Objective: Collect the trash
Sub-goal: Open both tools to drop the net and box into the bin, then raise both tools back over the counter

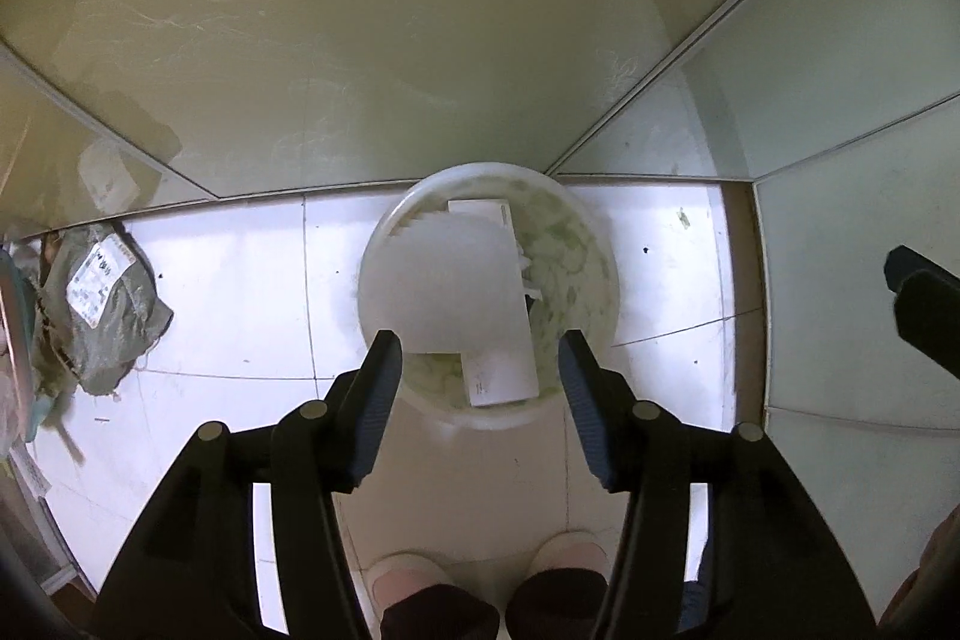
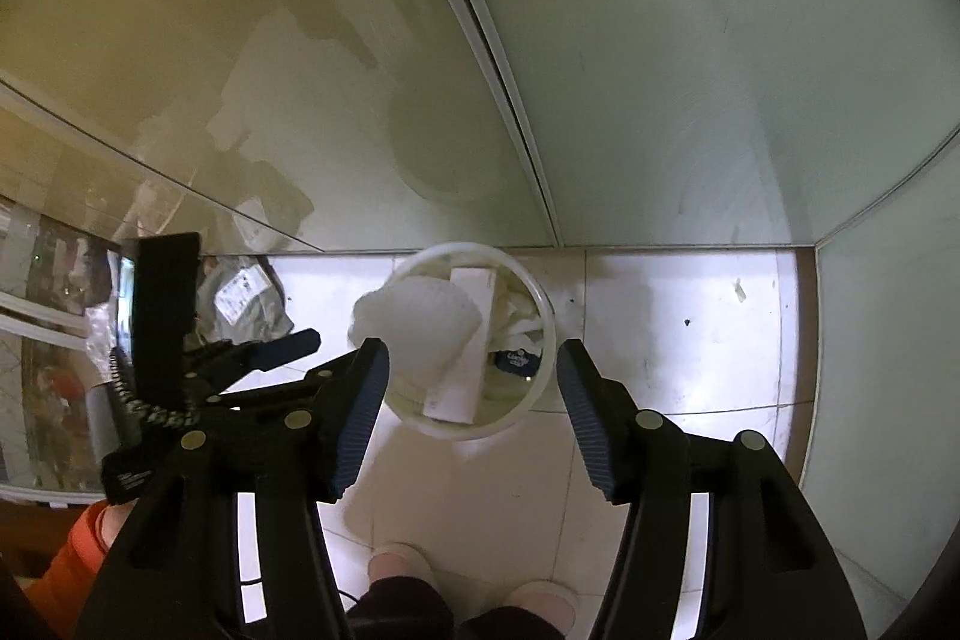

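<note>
White ribbed paper (image 1: 444,274) blurs above the round trash-filled bin (image 1: 600,244).

Both wrist views down over bin (image 1: 384,244)

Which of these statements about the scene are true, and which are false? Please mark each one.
1. The white bin stands on the floor beside the wall. True.
2. The left gripper is clamped on the white paper item. False: its jaws stand apart and the pads touch nothing.
3. A grey parcel bag lies on the floor outside the bin. True.
4. The bin is empty. False: a flat white box and other trash lie inside.
5. The right gripper holds a bottle. False: nothing is between its jaws.
</note>
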Demonstrator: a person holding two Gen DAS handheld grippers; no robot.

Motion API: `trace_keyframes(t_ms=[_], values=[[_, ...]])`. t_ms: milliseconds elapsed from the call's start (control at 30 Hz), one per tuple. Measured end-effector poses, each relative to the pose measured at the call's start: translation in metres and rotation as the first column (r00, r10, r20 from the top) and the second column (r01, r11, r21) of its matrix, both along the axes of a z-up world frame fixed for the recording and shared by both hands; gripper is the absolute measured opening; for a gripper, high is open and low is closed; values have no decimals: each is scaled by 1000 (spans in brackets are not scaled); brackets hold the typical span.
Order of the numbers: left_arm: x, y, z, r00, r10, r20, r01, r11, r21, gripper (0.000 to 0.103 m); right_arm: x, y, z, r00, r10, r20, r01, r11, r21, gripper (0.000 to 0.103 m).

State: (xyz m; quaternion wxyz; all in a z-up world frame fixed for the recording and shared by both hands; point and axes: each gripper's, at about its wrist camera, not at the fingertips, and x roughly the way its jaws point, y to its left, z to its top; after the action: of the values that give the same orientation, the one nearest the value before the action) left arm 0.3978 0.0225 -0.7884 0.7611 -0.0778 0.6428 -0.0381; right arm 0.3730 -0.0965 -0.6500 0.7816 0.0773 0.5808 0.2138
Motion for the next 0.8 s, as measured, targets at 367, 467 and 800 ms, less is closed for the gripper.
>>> trace_keyframes(t_ms=[367, 467, 800], values=[[-30, 10, 190, 993, -5, 116, 1, 1000, 30, 53, -21, -2, 142, 999, -2, 36, 2, 1000, 18, 55], [-39, 14, 253, 987, -3, 158, -1, 1000, 21, 53, -28, -4, 201, 998, -13, 67, 11, 1000, 28, 55], [-68, 44, 488, 931, 35, 364, -37, 999, -2, 53, -62, -12, 411, 964, -67, 256, 53, 997, 60, 55]])
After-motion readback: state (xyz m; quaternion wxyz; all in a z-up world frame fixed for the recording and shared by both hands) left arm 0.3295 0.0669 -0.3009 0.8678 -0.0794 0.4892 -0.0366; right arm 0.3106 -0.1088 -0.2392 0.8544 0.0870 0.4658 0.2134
